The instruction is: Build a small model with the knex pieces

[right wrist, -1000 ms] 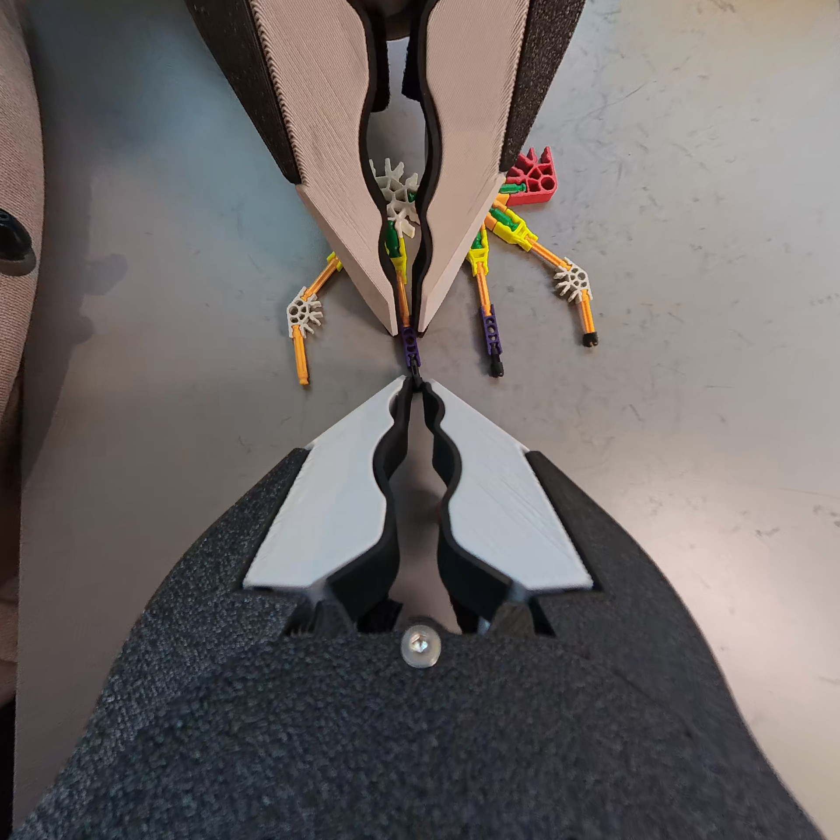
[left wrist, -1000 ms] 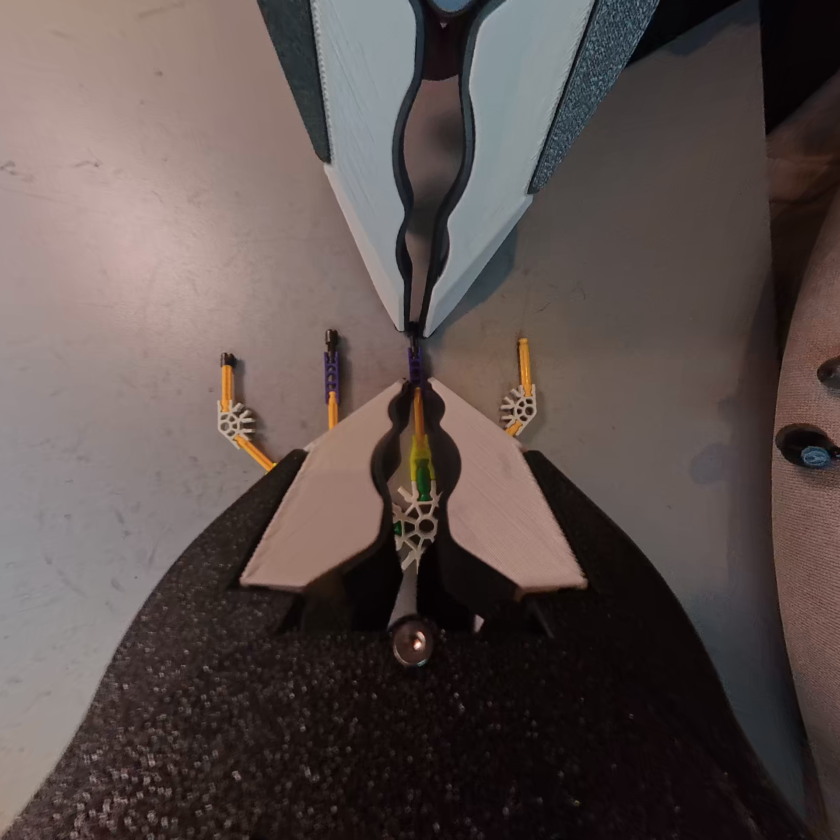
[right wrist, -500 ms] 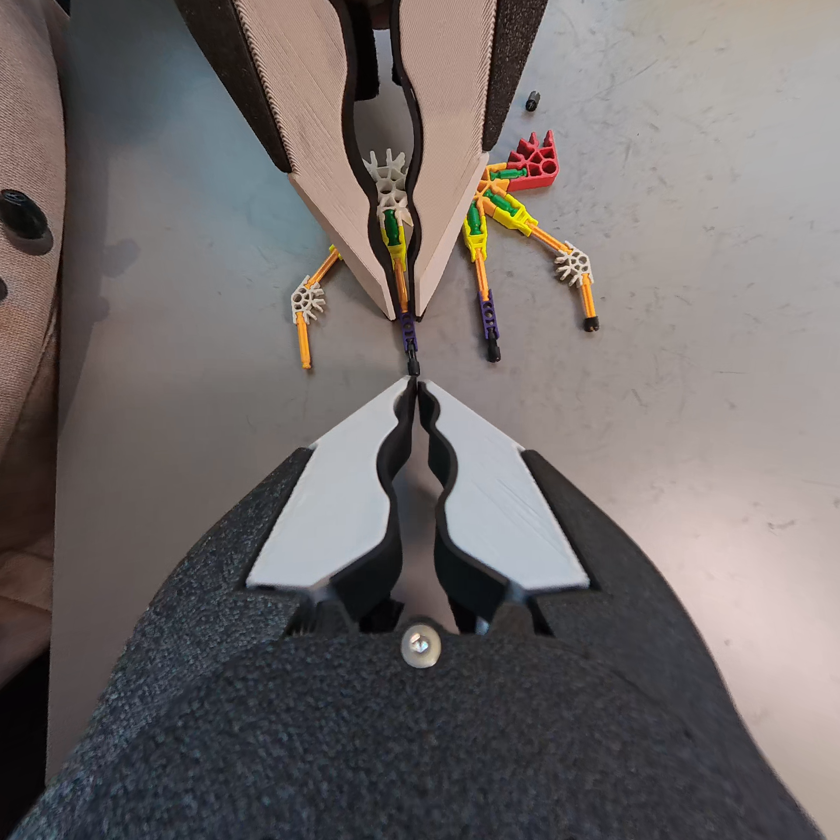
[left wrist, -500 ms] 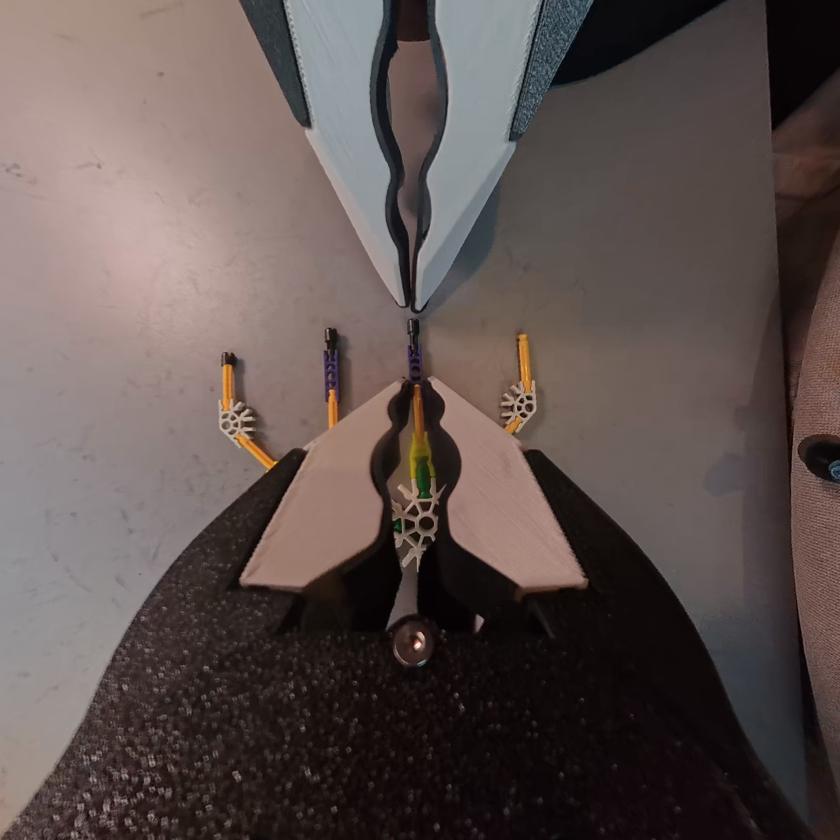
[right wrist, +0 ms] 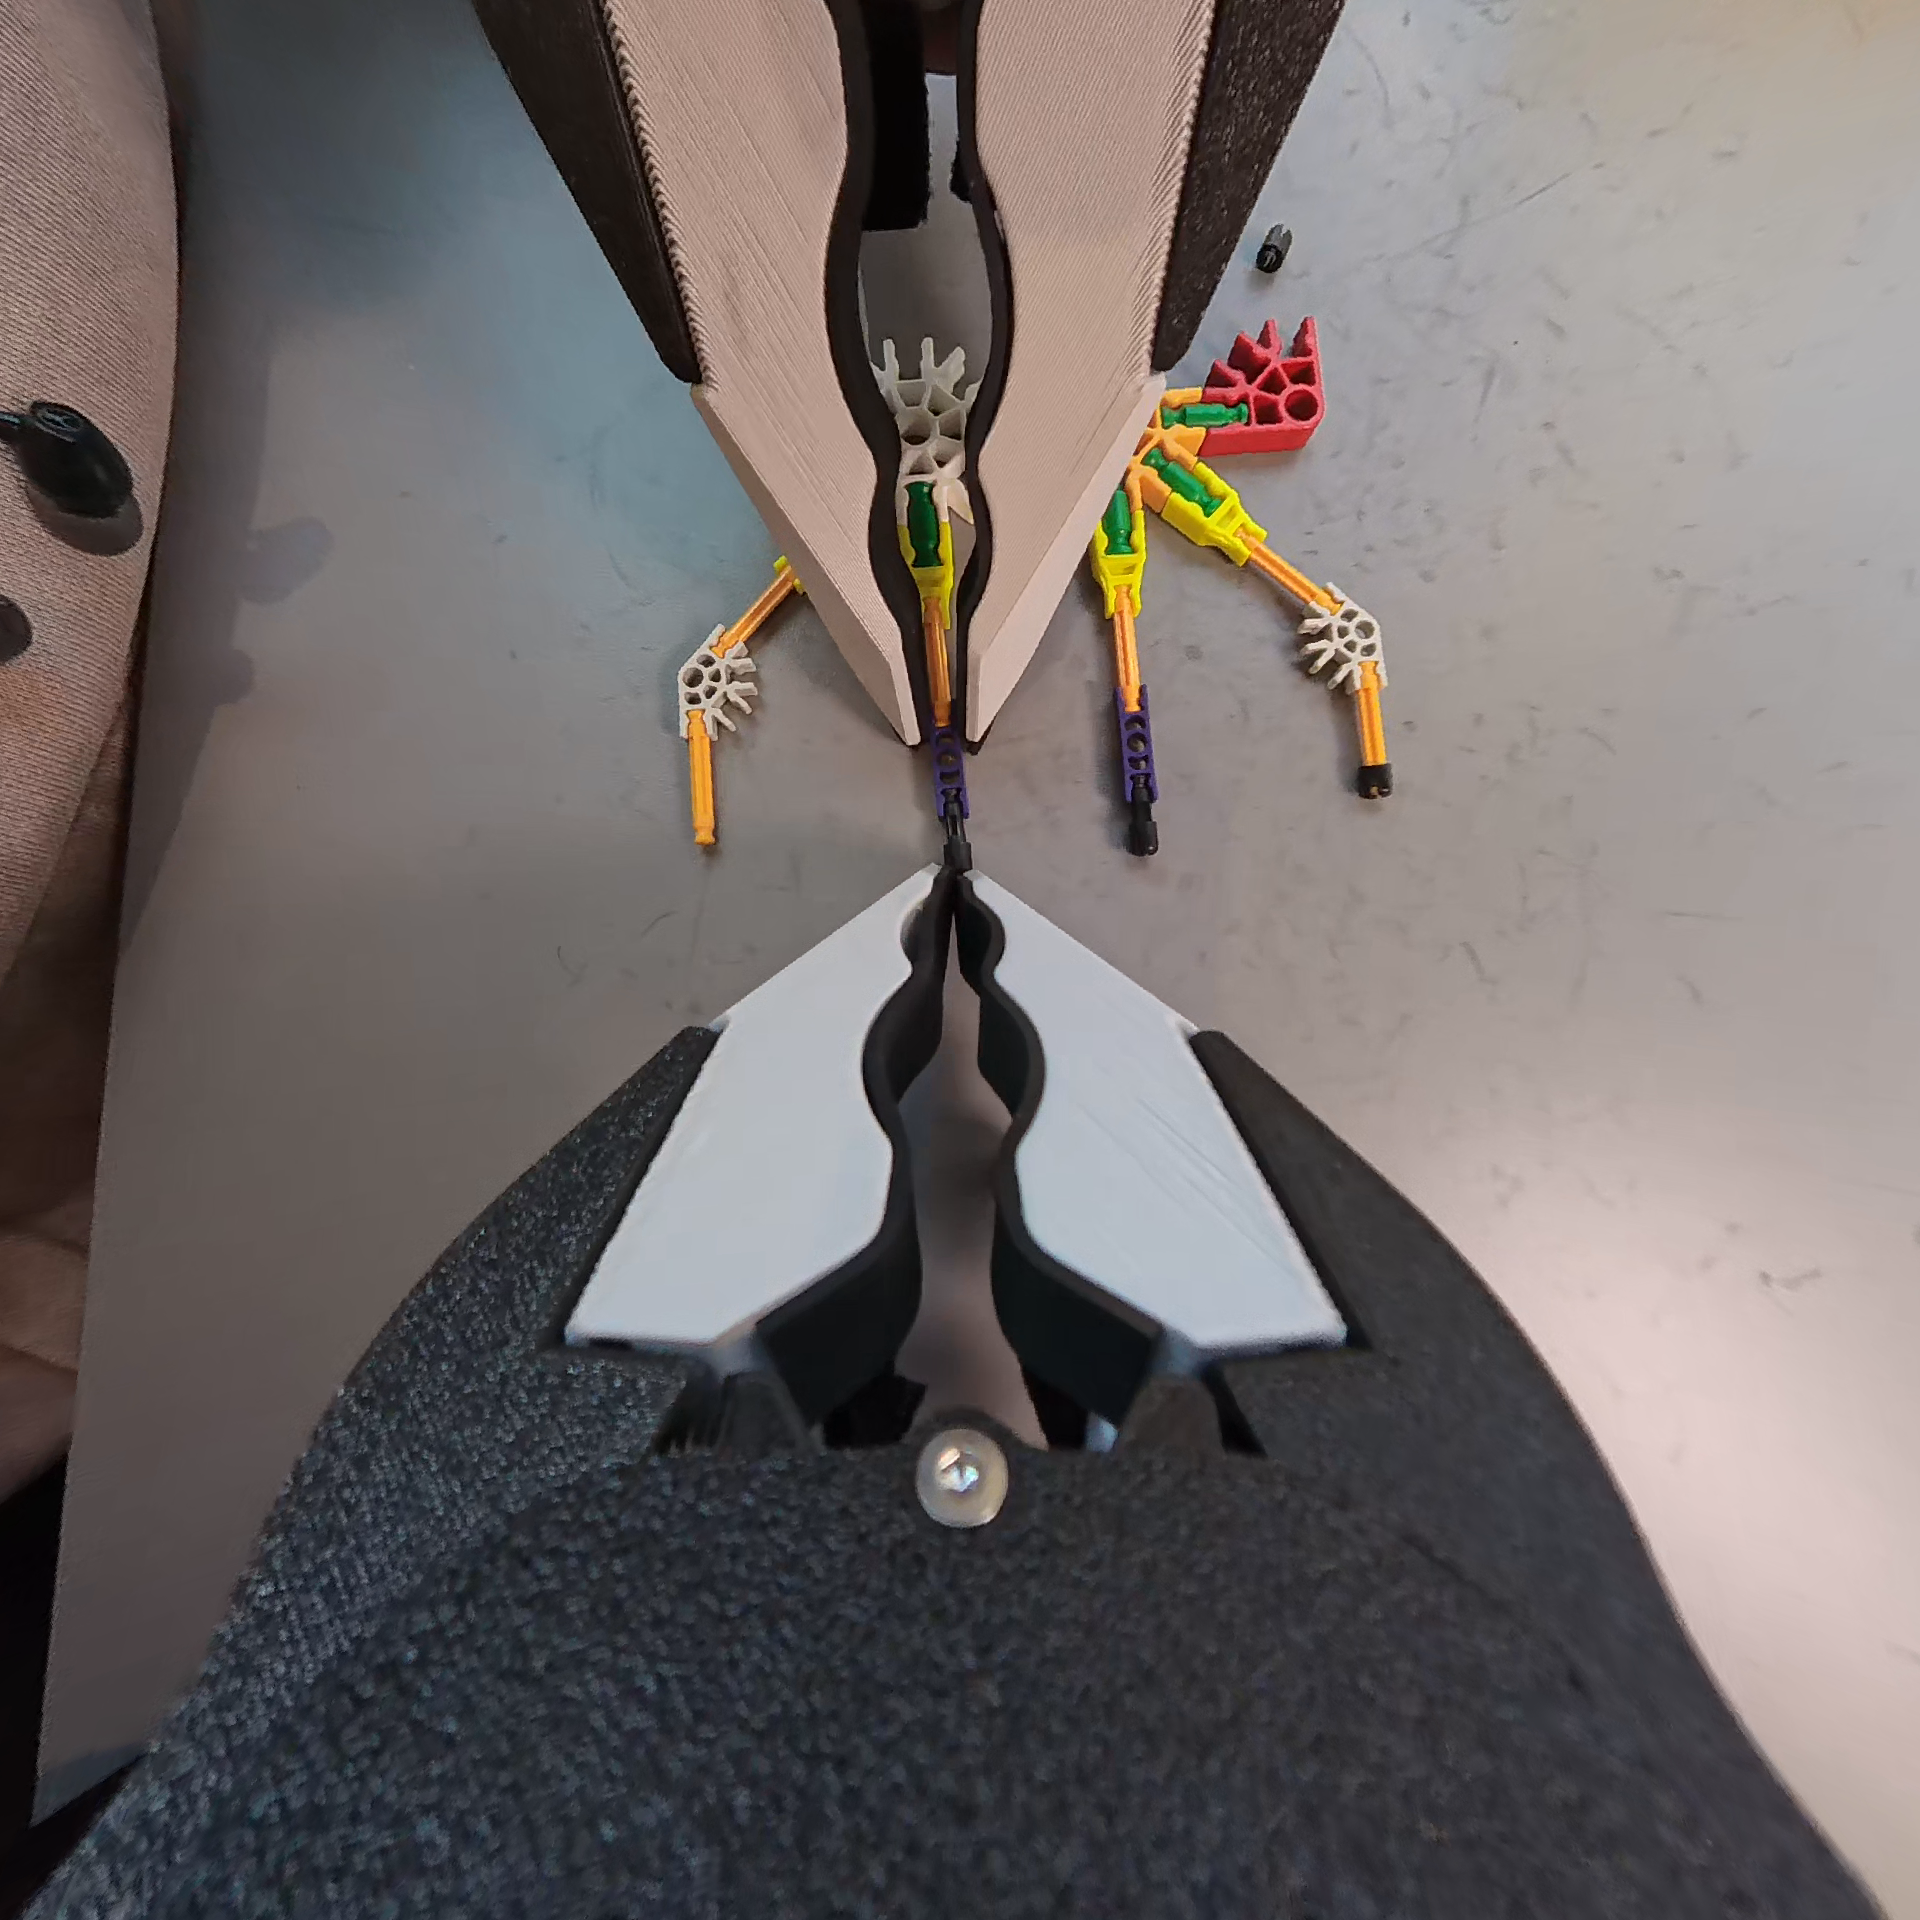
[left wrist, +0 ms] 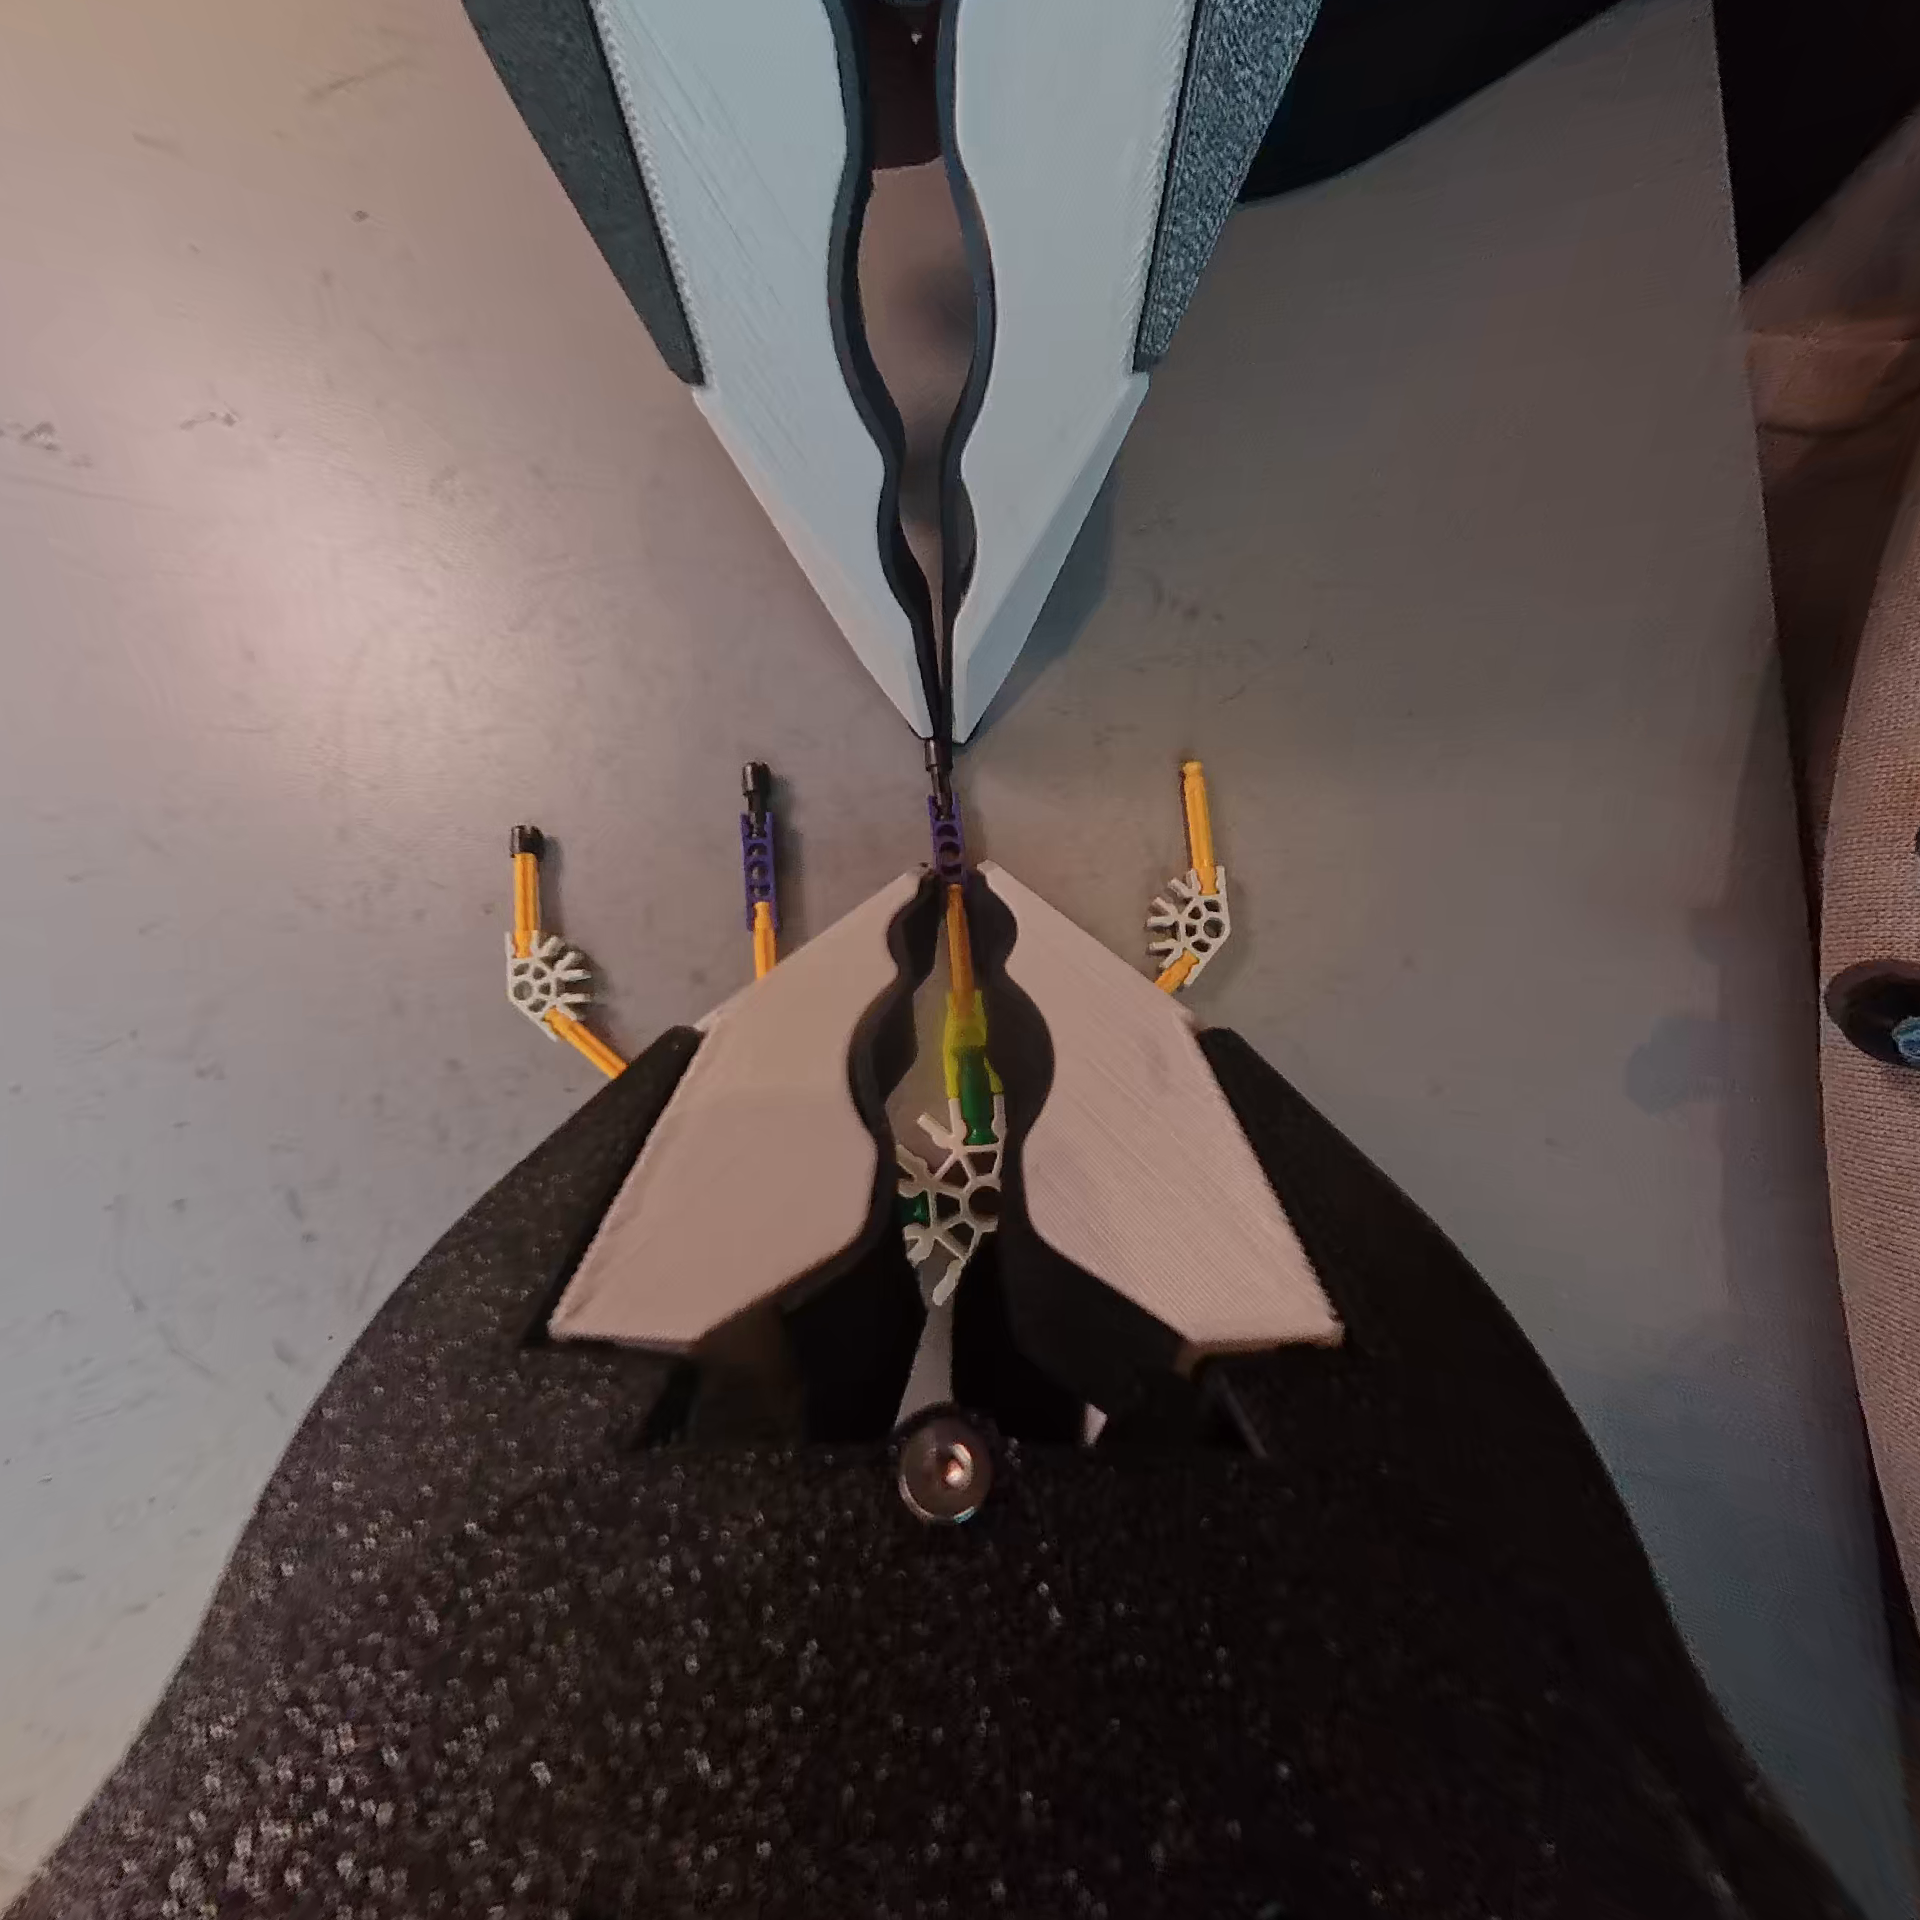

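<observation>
A small rod-and-connector toy [right wrist: 1174,488] lies on the grey table with several arms fanned out. My left gripper [left wrist: 948,871], with tan fingers, is shut on the orange rod [left wrist: 958,940] of the middle arm; it also shows in the right wrist view [right wrist: 940,740]. That arm runs from a white snowflake connector [left wrist: 951,1195] through a purple connector [left wrist: 948,840] to a black end cap [left wrist: 938,764]. My right gripper [right wrist: 954,881], with pale fingers, faces it head-on with tips shut, touching the cap's end [right wrist: 954,847].
Three other arms lie flat: two with black caps [right wrist: 1143,836] [right wrist: 1374,779], one bare orange rod [right wrist: 704,779]. A red connector [right wrist: 1273,400] and a loose black cap [right wrist: 1272,252] lie farther off. A person's beige buttoned garment [right wrist: 73,416] borders the table. Left and right tips are no more than a few centimetres apart.
The right gripper pulled back off the black cap half a second ago and has now come forward again to touch it. The left gripper has kept its hold.
</observation>
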The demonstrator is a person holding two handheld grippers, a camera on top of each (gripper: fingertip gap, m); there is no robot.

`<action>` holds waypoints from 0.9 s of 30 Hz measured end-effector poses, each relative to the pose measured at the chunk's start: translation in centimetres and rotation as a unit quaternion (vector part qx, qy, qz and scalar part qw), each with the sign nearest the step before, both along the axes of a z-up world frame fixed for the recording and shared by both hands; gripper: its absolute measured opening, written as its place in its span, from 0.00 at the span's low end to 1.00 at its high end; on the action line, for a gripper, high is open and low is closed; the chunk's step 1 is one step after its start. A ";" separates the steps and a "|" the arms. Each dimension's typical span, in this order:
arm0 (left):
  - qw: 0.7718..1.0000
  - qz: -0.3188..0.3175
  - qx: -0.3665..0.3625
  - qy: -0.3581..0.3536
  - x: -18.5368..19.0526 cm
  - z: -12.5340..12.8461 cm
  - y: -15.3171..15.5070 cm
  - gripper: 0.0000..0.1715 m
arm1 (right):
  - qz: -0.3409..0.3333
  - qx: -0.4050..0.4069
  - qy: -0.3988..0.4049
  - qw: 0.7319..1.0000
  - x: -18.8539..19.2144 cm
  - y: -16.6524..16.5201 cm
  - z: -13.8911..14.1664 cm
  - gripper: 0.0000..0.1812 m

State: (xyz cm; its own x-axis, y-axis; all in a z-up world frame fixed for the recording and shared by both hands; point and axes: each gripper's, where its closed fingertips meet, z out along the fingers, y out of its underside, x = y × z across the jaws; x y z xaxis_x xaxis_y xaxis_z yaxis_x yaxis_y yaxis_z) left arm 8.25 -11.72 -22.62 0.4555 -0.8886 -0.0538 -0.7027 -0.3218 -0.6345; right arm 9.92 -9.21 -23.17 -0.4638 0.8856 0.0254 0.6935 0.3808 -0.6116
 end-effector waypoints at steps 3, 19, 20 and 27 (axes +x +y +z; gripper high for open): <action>1.000 -0.004 0.000 -0.001 0.1 0.0 0.0 0.02 | 0.006 -0.002 0.004 1.000 0.0 0.0 0.0 0.00; 1.000 -0.022 0.007 -0.003 0.6 0.0 0.2 0.02 | 0.066 -0.004 -0.012 0.998 -0.6 -0.5 0.1 0.00; 1.000 -0.022 0.007 -0.003 0.6 0.0 0.2 0.02 | 0.062 -0.008 -0.007 0.998 -0.6 -0.5 0.1 0.00; 1.000 -0.020 -0.004 -0.013 0.6 -0.1 0.2 0.03 | 0.023 -0.012 0.020 0.999 -0.3 -0.2 0.0 0.00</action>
State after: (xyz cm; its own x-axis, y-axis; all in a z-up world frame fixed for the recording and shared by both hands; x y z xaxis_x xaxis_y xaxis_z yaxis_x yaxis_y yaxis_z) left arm 8.82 -11.47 -22.69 0.4204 -0.9067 -0.0356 -0.6991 -0.2987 -0.6496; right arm 9.63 -9.40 -23.13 -0.5035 0.8637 0.0232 0.6508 0.3968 -0.6473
